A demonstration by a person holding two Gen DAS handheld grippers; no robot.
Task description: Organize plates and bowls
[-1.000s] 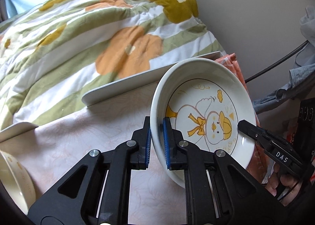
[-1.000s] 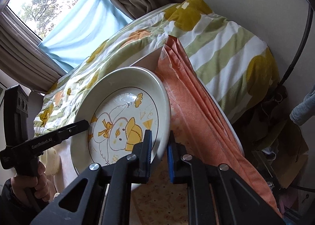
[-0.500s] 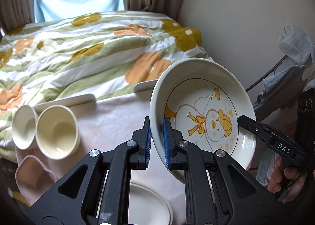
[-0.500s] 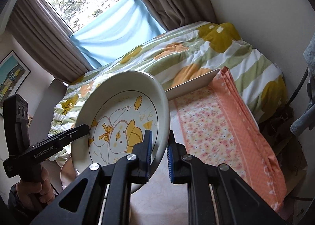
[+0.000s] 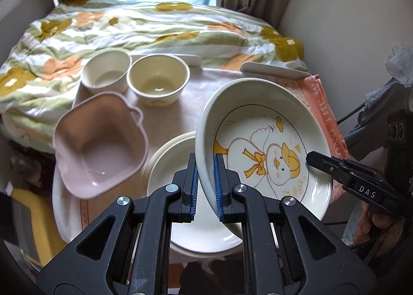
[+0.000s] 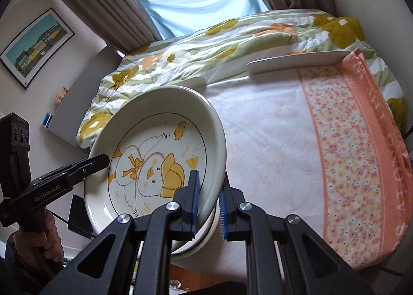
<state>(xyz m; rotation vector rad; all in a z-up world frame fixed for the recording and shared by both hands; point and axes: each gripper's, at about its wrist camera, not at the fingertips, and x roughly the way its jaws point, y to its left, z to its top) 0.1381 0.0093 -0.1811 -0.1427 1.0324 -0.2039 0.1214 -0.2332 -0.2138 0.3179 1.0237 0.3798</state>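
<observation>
Left wrist view showed my left tongs (image 5: 205, 186) clamped on the near rim of the duck plate (image 5: 268, 155), tilted above a plain plate (image 5: 170, 163). My right tongs (image 6: 208, 200) pinched the opposite rim, its pads narrowly parted around the edge. I judged the plate stiff, glazed, slippery and breakable, safest gripped by the rim on both sides. Left of my left tongs sat one pink bowl (image 5: 100, 148); beyond it, two cream bowls (image 5: 158, 83). I counted two plates and three bowls.
</observation>
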